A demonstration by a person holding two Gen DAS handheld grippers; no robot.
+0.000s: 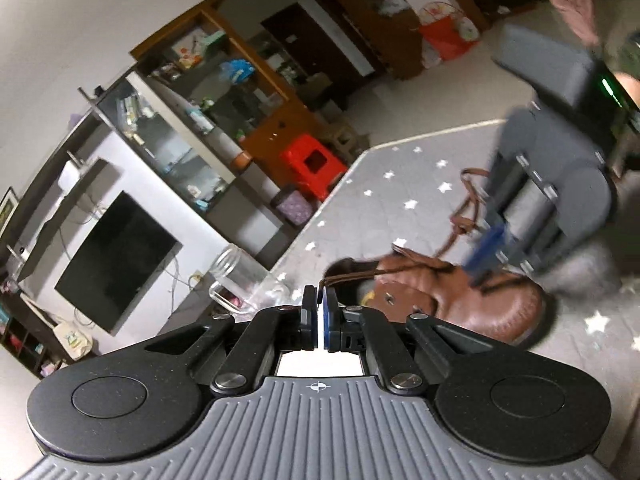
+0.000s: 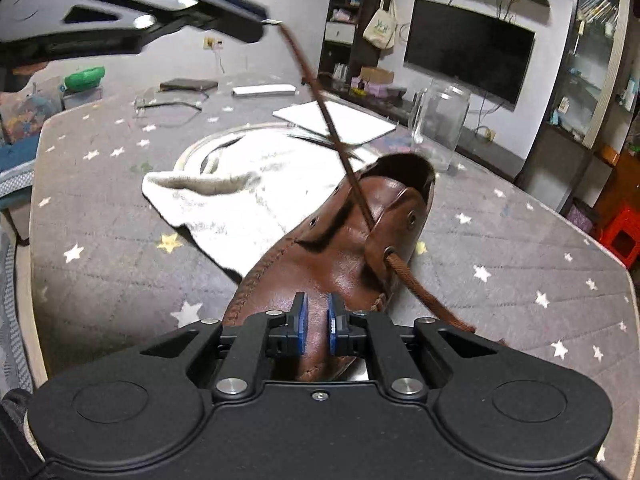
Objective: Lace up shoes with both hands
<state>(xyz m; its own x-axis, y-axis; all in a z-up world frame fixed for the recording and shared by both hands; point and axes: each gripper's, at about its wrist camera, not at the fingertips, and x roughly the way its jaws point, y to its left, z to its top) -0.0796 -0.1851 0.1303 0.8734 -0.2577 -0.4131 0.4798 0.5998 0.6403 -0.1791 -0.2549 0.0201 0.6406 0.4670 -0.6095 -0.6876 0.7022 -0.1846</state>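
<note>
A brown leather shoe (image 2: 340,256) lies on the grey star-patterned table (image 2: 100,260), its toe toward my right gripper. One end of its brown lace (image 2: 320,108) runs taut from between the eyelet flaps up to my left gripper (image 2: 266,24), which is shut on the lace tip high at the upper left. In the left wrist view the lace (image 1: 352,276) leads from my left gripper (image 1: 320,294) back to the shoe (image 1: 460,304). My right gripper (image 2: 316,312) hovers over the toe, jaws narrowly apart with only leather behind the gap. The lace's other end (image 2: 424,292) trails from an eyelet on the right flap.
A white cloth (image 2: 240,204) lies beside the shoe over a clear ring. Behind the shoe stand a glass jar (image 2: 440,120) and a white sheet (image 2: 360,124). Spectacles (image 2: 168,100) and a dark wallet (image 2: 188,85) lie at the far side. The table edge runs along the right.
</note>
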